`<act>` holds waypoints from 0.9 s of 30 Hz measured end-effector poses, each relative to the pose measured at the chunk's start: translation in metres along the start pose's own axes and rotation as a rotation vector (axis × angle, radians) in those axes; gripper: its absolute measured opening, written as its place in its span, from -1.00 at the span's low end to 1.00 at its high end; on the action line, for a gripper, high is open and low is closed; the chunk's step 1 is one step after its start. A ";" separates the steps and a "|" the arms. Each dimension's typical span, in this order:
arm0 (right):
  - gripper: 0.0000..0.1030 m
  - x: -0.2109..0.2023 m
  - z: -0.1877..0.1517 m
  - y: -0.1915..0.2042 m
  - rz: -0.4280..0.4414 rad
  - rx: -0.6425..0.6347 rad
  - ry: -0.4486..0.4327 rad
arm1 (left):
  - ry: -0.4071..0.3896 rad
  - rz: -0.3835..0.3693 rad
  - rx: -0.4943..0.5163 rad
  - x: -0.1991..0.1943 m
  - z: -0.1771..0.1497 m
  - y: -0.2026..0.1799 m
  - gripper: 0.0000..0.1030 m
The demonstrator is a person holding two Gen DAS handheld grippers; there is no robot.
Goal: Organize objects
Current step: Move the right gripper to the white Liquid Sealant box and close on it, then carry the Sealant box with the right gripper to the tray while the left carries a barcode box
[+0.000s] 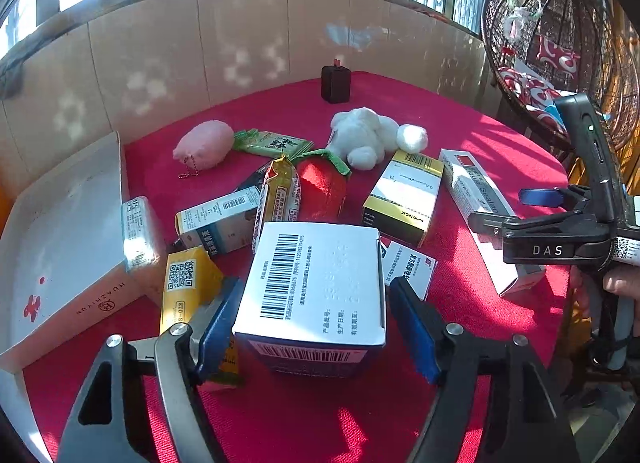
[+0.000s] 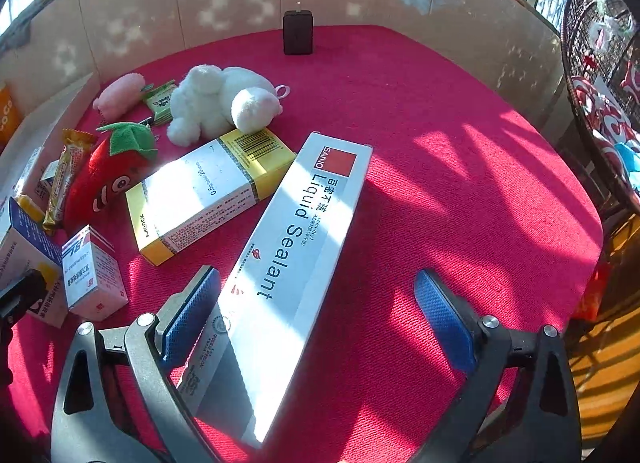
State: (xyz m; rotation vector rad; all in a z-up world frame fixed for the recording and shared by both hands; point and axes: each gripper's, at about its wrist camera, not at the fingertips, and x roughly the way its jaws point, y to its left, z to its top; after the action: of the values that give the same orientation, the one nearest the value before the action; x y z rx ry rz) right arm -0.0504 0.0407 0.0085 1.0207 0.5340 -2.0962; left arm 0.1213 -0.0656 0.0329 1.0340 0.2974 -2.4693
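The left gripper [image 1: 316, 327] stands wide, its blue pads either side of a barcode box [image 1: 316, 283] without pressing it. A yellow packet [image 1: 188, 287] lies just left of that box, and a small white box [image 1: 408, 267] just right. The right gripper [image 2: 316, 323] is also wide open over the near end of the sealant box [image 2: 296, 255], left pad close to its side, right pad well apart.

Left of the clutter sits an open tray [image 1: 60, 247], a silver pack [image 1: 138, 231] leaning at its rim. Farther in, a yellow Merck box [image 2: 212, 191] touches the sealant box. Beyond it lie a strawberry plush [image 2: 108, 175], a snack bar [image 1: 280, 195], a white plush [image 2: 216, 103], a pink plush [image 2: 120, 95] and a green sachet [image 1: 272, 143].

A dark cube [image 2: 298, 33] stands alone near the far edge. The red cloth [image 2: 460, 183] to the right lies bare up to its rounded edge.
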 end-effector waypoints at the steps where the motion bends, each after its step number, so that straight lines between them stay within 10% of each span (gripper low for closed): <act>1: 0.88 0.000 0.001 0.001 0.007 -0.005 -0.006 | 0.010 0.000 -0.007 0.003 -0.001 0.000 0.39; 13: -0.16 0.007 -0.002 0.023 0.045 -0.090 0.003 | -0.005 0.008 -0.045 0.003 -0.007 0.001 -0.04; 27: -0.17 -0.073 0.020 0.000 0.107 0.015 -0.301 | -0.228 0.222 -0.100 -0.065 0.010 0.007 -0.05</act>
State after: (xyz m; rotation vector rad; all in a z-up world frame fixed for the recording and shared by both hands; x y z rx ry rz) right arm -0.0301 0.0600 0.0791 0.7070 0.3067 -2.1099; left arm 0.1592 -0.0548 0.0862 0.6958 0.2174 -2.3174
